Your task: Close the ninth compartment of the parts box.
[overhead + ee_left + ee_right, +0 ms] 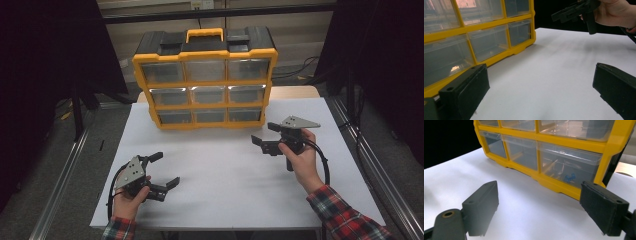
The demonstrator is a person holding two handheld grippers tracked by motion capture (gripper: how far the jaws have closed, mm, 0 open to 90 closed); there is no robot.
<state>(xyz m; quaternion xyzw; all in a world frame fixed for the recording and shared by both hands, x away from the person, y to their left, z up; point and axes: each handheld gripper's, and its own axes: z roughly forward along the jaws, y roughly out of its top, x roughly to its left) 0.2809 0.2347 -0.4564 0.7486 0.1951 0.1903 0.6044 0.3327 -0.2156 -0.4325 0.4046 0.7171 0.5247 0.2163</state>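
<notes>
My left claw [166, 171] sits nearest me, low over the matte white table [225, 170], jaws wide apart and holding nothing. My right claw [264, 133] is farther out, jaws also spread wide and empty, aimed at the drawer cabinet [205, 80]. The cabinet is a glossy yellow plastic frame with clear boxy drawers and a black top; it stands just beyond the right claw, not touching. The right gripper view picks up small blue parts [569, 177] inside the lower corner drawer [566, 166].
</notes>
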